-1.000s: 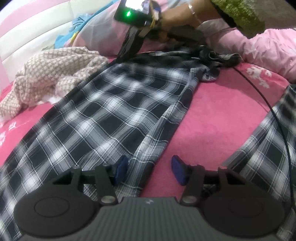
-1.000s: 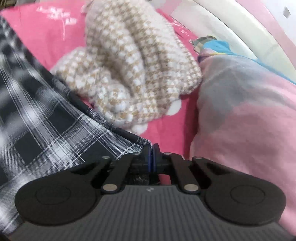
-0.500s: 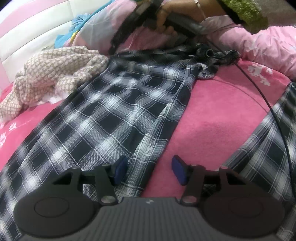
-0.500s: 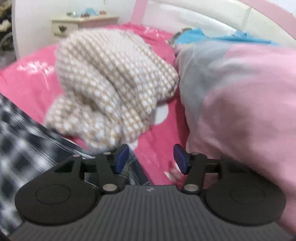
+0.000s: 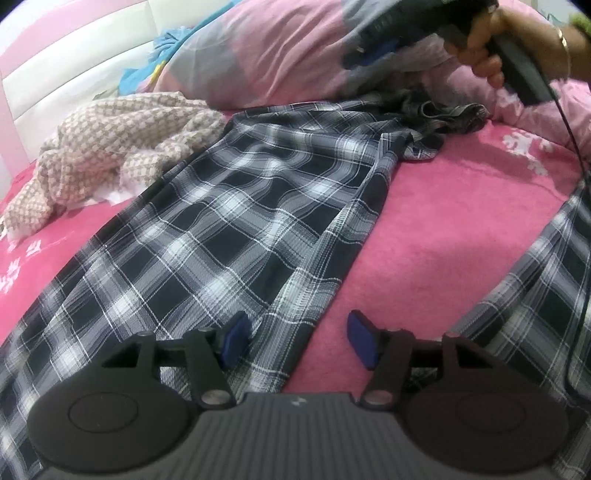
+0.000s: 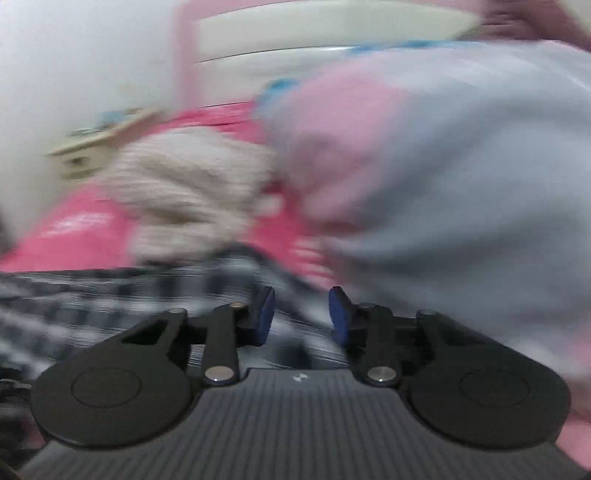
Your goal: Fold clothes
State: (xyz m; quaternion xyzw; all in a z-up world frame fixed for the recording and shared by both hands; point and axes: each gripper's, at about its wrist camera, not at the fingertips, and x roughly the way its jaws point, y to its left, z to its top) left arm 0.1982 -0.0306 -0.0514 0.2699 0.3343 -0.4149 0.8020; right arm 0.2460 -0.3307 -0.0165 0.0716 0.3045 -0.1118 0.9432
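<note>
Our left hand-held gripper straddles the plaid garment's edge unclenched; our right hand-held gripper, narrowing, holds nothing (fast, blurred), so it may snag the pillow

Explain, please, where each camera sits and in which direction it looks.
Left wrist: sits on the left hand-held gripper, looks down along open fingers over the plaid garment on the pink bedspread; the person's hand holding the right hand-held gripper shows at the top right.
Right wrist: sits on the right hand-held gripper, jaws apart and empty after closing partway; blurred view toward the headboard; no body part shows.
Shared: plaid garment, houndstooth garment, pillow.
</note>
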